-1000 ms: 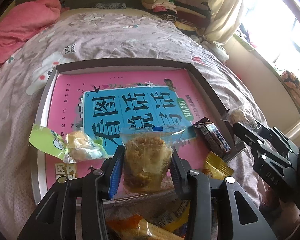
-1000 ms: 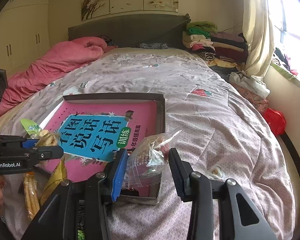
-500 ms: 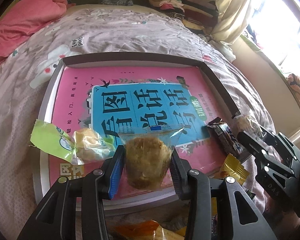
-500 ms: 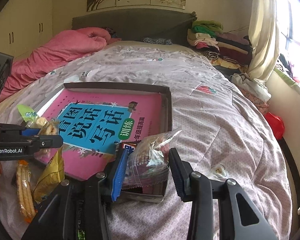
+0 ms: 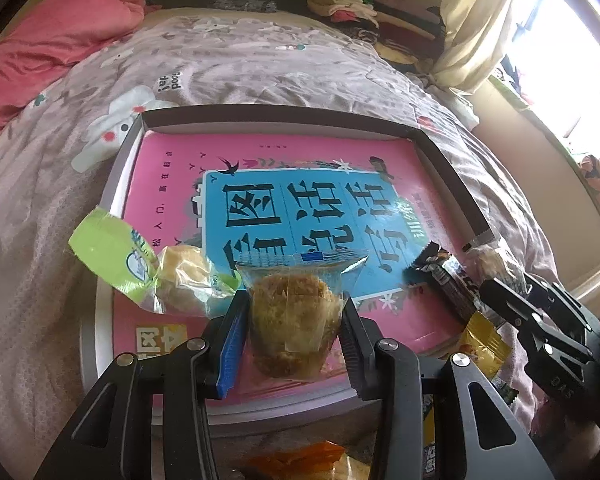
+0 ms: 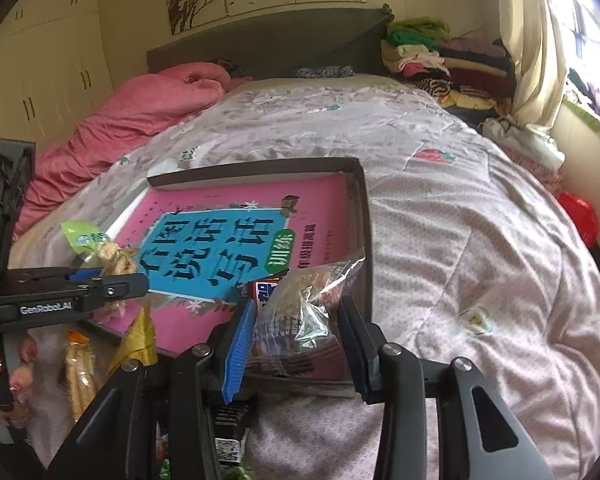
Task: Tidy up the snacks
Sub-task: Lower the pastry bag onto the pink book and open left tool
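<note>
A bed with a pale floral quilt (image 6: 452, 216) fills both views, with a pink blanket (image 6: 140, 120) bunched toward ten o'clock and a stack of folded clothes (image 6: 432, 56) near one o'clock by the curtain. On the quilt lies a shallow dark-rimmed tray (image 5: 284, 114), and a pink book with a blue title panel (image 5: 300, 208) covers its floor. The left gripper (image 5: 294, 320) hangs over the tray's near edge at six o'clock of the left wrist view, its jaws closed to a narrow gap on a clear packet holding a crumbly brown cake (image 5: 294, 320); both pads press the wrapper's sides. At nine o'clock of that packet a green-ended wrapper with a pale bun (image 5: 156, 272) rests across the tray's left rim. At three o'clock a dark bar wrapper (image 5: 448, 280) lies on the book by the right rim, and a yellow packet (image 5: 480, 340) sits just below it at the tray's corner. An orange packet (image 5: 300, 456) shows at six o'clock, under the gripper, off the tray. In the right wrist view the right gripper (image 6: 296, 320) sits over the tray's near right corner, jaws narrowed on a crinkled clear bag (image 6: 300, 304) with a pale snack inside, though whether the right-hand pad touches the bag cannot be told for sure. At eight o'clock of that view a long packet of sticks (image 6: 78, 372) lies on the quilt beside a person's fingers (image 6: 20, 360).
</note>
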`<state>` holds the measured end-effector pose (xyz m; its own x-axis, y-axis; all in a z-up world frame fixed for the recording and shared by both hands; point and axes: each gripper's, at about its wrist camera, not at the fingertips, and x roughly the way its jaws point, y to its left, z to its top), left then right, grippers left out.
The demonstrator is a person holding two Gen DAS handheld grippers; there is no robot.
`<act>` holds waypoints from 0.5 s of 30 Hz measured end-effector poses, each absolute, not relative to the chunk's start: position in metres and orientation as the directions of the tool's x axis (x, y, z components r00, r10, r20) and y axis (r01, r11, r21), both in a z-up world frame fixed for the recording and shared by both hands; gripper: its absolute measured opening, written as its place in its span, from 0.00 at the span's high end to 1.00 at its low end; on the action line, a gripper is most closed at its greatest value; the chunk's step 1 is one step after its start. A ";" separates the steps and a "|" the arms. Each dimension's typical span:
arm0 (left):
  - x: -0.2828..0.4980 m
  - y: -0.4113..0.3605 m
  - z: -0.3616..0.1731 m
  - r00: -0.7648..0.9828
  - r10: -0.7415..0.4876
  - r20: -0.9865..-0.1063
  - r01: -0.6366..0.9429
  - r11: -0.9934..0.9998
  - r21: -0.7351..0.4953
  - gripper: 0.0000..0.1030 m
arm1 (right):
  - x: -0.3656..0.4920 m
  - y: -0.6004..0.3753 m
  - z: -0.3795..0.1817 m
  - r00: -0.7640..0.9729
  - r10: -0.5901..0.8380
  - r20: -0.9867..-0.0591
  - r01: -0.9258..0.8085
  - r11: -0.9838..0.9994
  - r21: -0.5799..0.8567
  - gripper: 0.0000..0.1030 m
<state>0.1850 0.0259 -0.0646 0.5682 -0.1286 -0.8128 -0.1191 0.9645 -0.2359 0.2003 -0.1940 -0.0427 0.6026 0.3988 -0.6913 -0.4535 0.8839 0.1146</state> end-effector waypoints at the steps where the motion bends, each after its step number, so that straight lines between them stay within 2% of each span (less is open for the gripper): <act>1: 0.185 0.027 -0.065 0.568 -0.127 -0.813 -0.122 0.964 -0.236 0.57 | 0.200 -0.193 -0.043 0.599 0.403 -0.692 -0.457 0.881 0.118 0.58; 12: 0.185 0.029 -0.065 0.567 -0.118 -0.815 -0.133 0.964 -0.232 0.57 | 0.202 -0.191 -0.047 0.546 0.481 -0.686 -0.479 0.851 0.215 0.58; 15: 0.185 0.030 -0.065 0.568 -0.116 -0.814 -0.134 0.964 -0.231 0.57 | 0.202 -0.190 -0.047 0.557 0.466 -0.688 -0.471 0.859 0.201 0.58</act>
